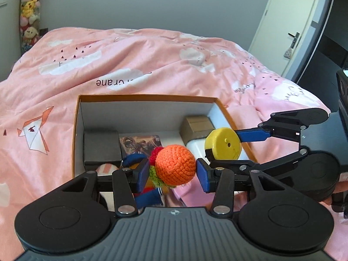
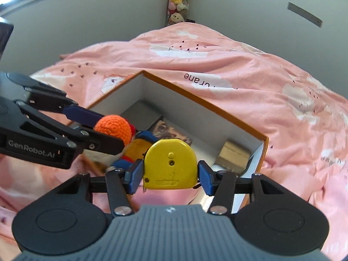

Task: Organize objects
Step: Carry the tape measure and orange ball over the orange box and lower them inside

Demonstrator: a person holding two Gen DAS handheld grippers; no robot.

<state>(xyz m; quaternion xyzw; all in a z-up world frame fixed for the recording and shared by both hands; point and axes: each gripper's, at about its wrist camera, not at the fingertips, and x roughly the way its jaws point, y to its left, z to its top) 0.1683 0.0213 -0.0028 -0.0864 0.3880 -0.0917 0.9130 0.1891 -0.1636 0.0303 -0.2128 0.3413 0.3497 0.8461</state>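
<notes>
My left gripper [image 1: 173,171] is shut on an orange crocheted ball [image 1: 175,167] with red and green bits, held above the near edge of an orange-rimmed cardboard box [image 1: 148,96]. My right gripper [image 2: 169,176] is shut on a yellow tape measure [image 2: 170,164], held over the box's [image 2: 208,104] near right corner. In the left wrist view the tape measure [image 1: 223,144] and right gripper [image 1: 224,148] show to the right of the ball. In the right wrist view the ball [image 2: 113,128] and left gripper [image 2: 108,128] show at left.
Inside the box lie a dark grey box [image 1: 102,148], a printed card [image 1: 141,144], a tan box [image 1: 196,126] and a colourful toy [image 2: 139,148]. The box sits on a pink quilted bed [image 1: 130,61]. Plush toys [image 1: 29,10] hang at the wall; a door [image 1: 291,21] is right.
</notes>
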